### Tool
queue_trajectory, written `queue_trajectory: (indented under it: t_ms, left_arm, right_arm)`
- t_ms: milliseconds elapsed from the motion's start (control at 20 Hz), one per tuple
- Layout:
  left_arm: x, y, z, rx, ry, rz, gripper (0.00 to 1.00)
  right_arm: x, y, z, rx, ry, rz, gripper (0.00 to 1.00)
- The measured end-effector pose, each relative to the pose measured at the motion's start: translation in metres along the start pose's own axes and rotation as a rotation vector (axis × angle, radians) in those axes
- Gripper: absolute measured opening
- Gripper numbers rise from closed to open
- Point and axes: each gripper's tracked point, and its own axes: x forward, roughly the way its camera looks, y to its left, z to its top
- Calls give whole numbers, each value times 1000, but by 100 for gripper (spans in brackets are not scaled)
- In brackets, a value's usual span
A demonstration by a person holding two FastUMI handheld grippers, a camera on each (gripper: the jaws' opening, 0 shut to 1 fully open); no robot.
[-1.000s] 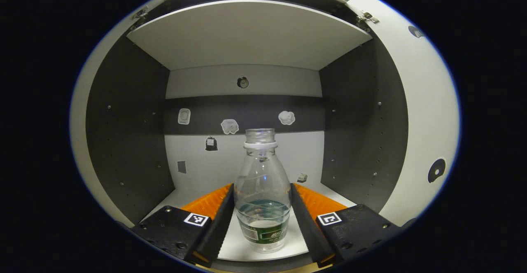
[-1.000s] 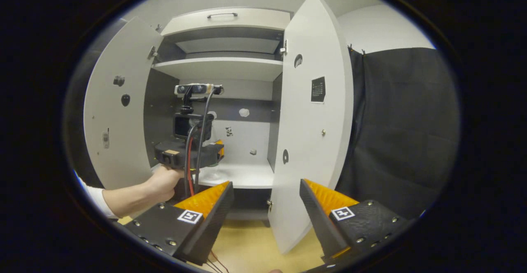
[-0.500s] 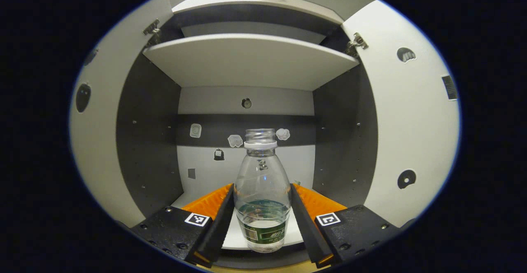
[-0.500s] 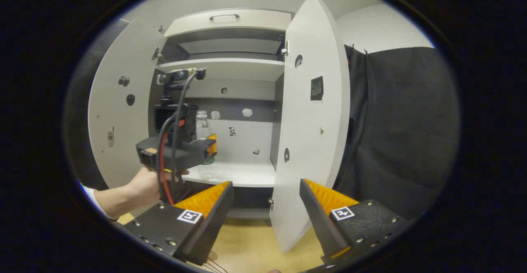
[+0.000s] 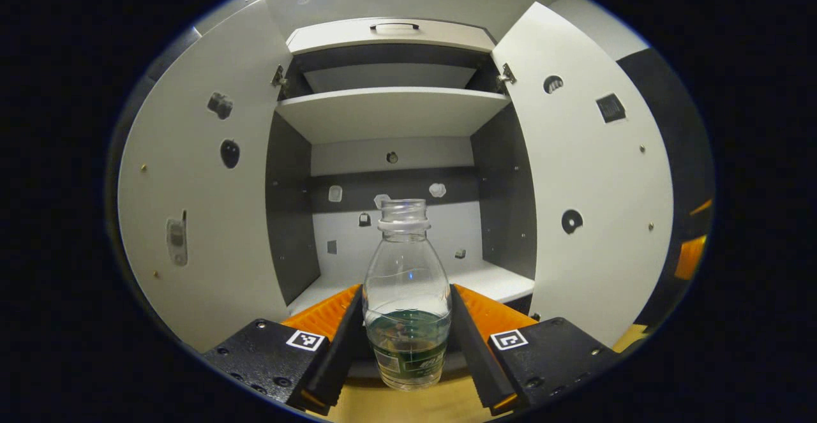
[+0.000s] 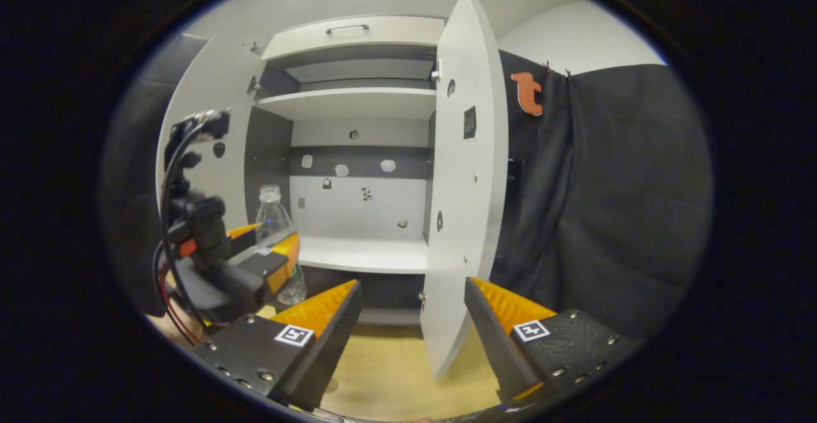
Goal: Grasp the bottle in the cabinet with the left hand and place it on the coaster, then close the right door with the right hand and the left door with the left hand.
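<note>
The left gripper [image 5: 406,340] clamped the bottle [image 5: 406,295] low on its body; uncapped, light, slippery plastic, likely crushable.

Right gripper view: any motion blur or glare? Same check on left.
Right gripper view: left gripper and its cables smeared, cabinet sharp. Left gripper view: sharp, small highlight on the bottle, ceiling light blown out, door edges bowed by fisheye.

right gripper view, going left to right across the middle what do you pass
left gripper → bottle held between its fingers → open cabinet shelf → right door standing open → black cloth wall
</note>
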Motion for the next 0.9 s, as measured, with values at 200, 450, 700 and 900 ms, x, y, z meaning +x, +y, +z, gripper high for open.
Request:
queue_trajectory:
  t_ms: [200,450,700,900]
  left_arm:
    - [-38,-13,-62,-4,74,-9,80]
    - [-73,-24,-146,-38,140,5,80]
    - [-86,-38,-206,-43,194,-1,80]
    - [-82,-40,-234,-37,206,8,80]
  right_arm:
    - [-9,-3,-19,-17,39,8,94]
    - [-17,-7,-49,-24,113,15,98]
    - [-23,-15,-72,-14,185,7,98]
    - [-26,-18,-85,-25,225,-3,98]
